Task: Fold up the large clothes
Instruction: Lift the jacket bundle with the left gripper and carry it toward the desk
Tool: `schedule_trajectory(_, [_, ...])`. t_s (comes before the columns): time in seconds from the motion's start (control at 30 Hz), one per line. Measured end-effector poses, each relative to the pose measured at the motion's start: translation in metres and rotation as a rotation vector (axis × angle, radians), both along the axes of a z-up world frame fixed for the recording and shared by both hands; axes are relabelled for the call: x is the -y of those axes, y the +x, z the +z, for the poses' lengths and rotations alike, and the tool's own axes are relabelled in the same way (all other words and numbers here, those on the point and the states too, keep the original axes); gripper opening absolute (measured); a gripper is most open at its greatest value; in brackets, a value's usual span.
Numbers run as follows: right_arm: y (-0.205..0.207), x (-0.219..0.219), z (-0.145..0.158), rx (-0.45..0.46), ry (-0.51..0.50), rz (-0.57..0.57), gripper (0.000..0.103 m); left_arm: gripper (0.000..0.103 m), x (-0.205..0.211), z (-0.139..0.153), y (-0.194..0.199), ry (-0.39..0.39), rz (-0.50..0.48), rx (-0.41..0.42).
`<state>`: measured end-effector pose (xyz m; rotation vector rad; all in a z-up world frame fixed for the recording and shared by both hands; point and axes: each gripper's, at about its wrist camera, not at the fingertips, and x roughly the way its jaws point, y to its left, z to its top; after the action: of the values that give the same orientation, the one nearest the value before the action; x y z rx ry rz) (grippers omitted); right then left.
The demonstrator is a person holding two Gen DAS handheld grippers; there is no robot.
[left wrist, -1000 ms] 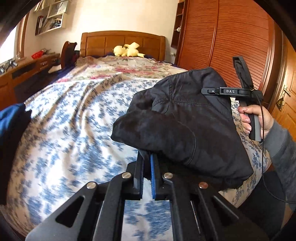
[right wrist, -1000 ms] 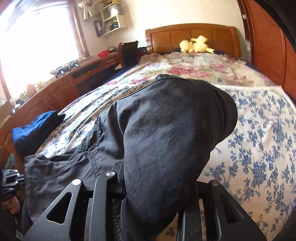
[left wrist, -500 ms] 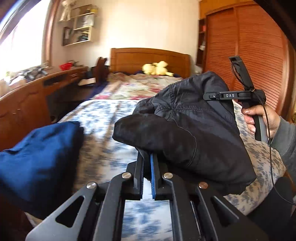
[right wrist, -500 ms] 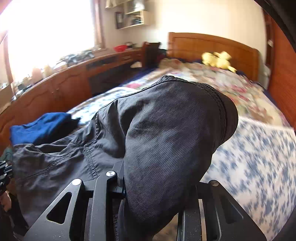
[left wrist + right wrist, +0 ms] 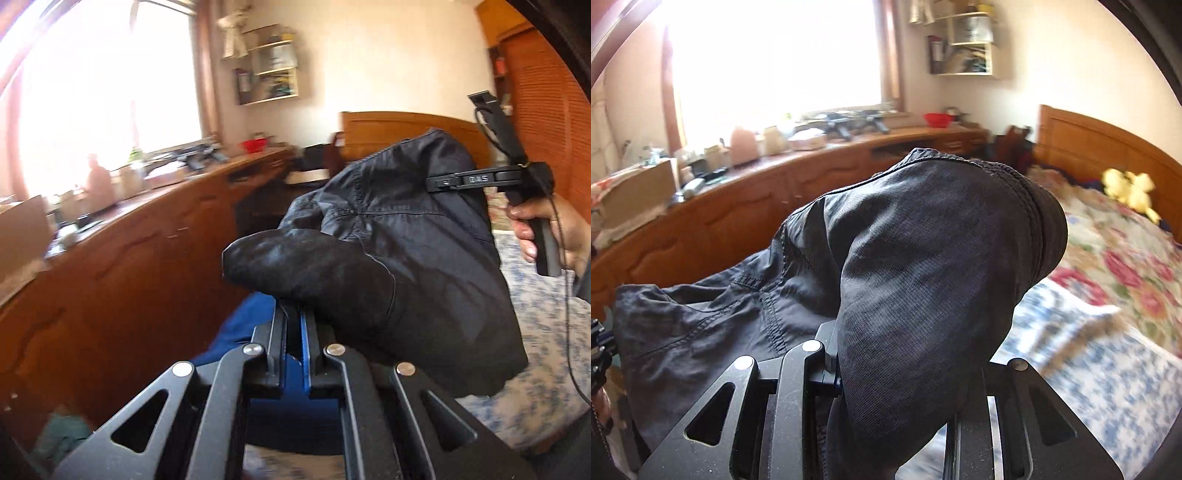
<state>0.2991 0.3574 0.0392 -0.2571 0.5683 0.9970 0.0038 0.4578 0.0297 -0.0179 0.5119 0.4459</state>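
Note:
A folded dark grey garment (image 5: 388, 258) hangs in the air between both grippers. My left gripper (image 5: 293, 321) is shut, its tips pinching one edge of the bundle. A hand (image 5: 546, 232) holds my right gripper (image 5: 476, 181) at the far side of the cloth in the left wrist view. In the right wrist view the garment (image 5: 923, 266) drapes thickly over my right gripper (image 5: 905, 373), whose fingertips are hidden under the fold they clamp. A blue folded garment (image 5: 236, 328) lies just below the left gripper.
A long wooden cabinet (image 5: 147, 251) with clutter on top runs under the bright window (image 5: 775, 59). The bed with its blue floral cover (image 5: 1089, 354), a flowered quilt and a yellow plush toy (image 5: 1130, 188) lies to the right. A wooden wardrobe (image 5: 546, 110) stands at the far right.
Both grippers have swung left and slightly up with the garment, away from over the bed toward the wooden cabinet. The blue garment now lies under the left gripper. Both grips are unchanged.

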Motion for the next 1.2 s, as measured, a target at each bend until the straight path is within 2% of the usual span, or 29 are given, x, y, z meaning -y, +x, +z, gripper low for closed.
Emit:
schedule_trajectory(0.13, [-0.019,-0.073,-0.017,-0.049,-0.025,0.044,0.027,0.004,-0.055,-0.021,-0.011,-0.03,0.103,-0.038])
schedule_trajectory(0.2, [-0.028,-0.101,-0.029,-0.06,-0.047,0.057,0.028,0.004,-0.069,-0.038,-0.013,-0.048,0.133,-0.058])
schedule_trajectory(0.27, [-0.036,-0.124,-0.05,-0.067,-0.112,0.062,0.031,0.004,-0.075,-0.051,-0.017,-0.08,0.146,-0.069])
schedule_trajectory(0.33, [-0.039,-0.138,-0.071,-0.075,-0.186,0.062,0.033,0.004,-0.079,-0.059,-0.019,-0.099,0.158,-0.071])
schedule_trajectory(0.37, [-0.04,-0.142,-0.083,-0.074,-0.229,0.061,0.037,0.005,-0.079,-0.063,-0.02,-0.091,0.161,-0.075])
schedule_trajectory(0.47, [-0.04,-0.139,-0.102,-0.055,-0.301,0.047,0.044,0.008,-0.079,-0.064,-0.024,-0.099,0.172,-0.064])
schedule_trajectory(0.57, [-0.038,-0.12,-0.104,-0.081,-0.285,0.04,0.062,0.009,-0.079,-0.06,-0.033,-0.127,0.178,-0.052])
schedule_trajectory(0.6, [-0.04,-0.115,-0.104,-0.075,-0.287,0.036,0.063,0.009,-0.077,-0.057,-0.035,-0.131,0.187,-0.047])
schedule_trajectory(0.7, [-0.053,-0.092,-0.097,-0.043,-0.264,0.032,0.064,0.013,-0.068,-0.045,-0.038,-0.128,0.187,-0.017])
schedule_trajectory(0.9, [-0.097,-0.024,-0.061,0.028,-0.148,0.062,0.064,0.031,-0.035,-0.013,-0.034,-0.087,0.14,0.027])
schedule_trajectory(1.2, [-0.13,0.072,-0.003,0.093,-0.044,0.036,0.064,0.037,0.039,0.031,-0.006,-0.033,0.011,0.069])
